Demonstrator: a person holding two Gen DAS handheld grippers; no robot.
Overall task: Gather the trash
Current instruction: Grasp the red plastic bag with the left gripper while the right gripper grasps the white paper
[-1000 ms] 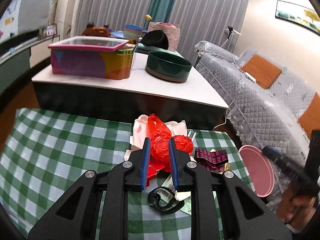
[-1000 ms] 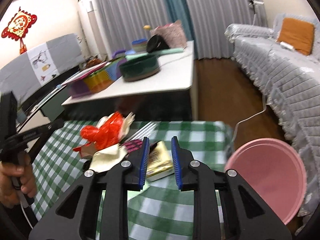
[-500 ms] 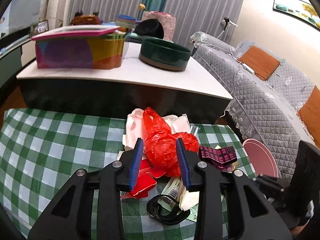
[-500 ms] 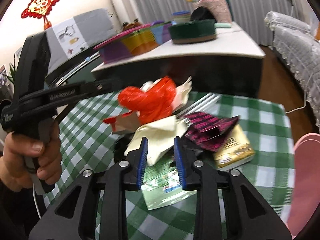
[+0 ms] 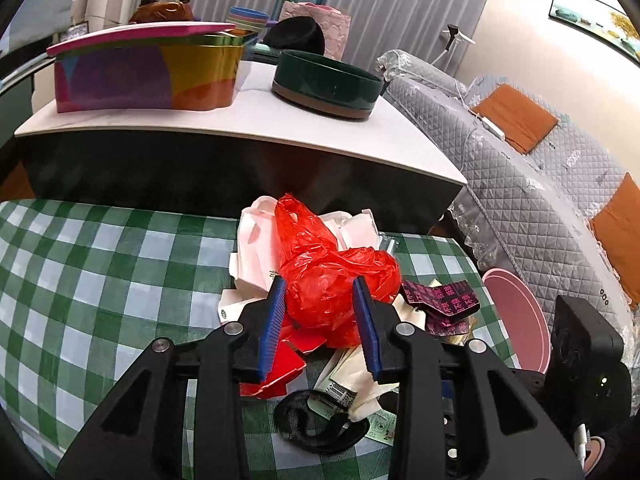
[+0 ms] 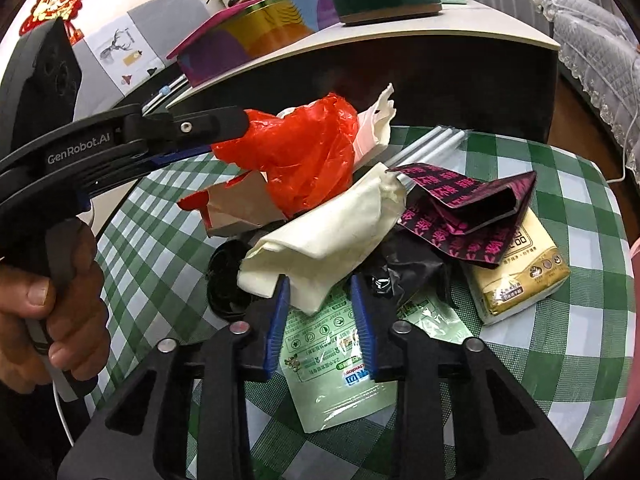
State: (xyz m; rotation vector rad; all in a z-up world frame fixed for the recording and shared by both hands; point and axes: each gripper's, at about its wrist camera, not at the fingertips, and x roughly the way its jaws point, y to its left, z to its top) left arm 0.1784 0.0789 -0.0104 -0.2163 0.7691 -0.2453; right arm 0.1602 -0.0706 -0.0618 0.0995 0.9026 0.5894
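While "GenRobot.AI" reads along the left gripper (image 6: 224, 128), its fingers straddle the red bag (image 5: 332, 280) atop the trash heap on the checked cloth (image 5: 100, 280); the right gripper (image 6: 320, 312), just narrowed, frames a cream napkin (image 6: 328, 232), unpinched.

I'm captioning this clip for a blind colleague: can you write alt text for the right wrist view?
The right tool points down at a trash pile on a green checked cloth, its open tips around a cream wrapper above a green pouch. A red bag tops the pile, the left tool at its side.
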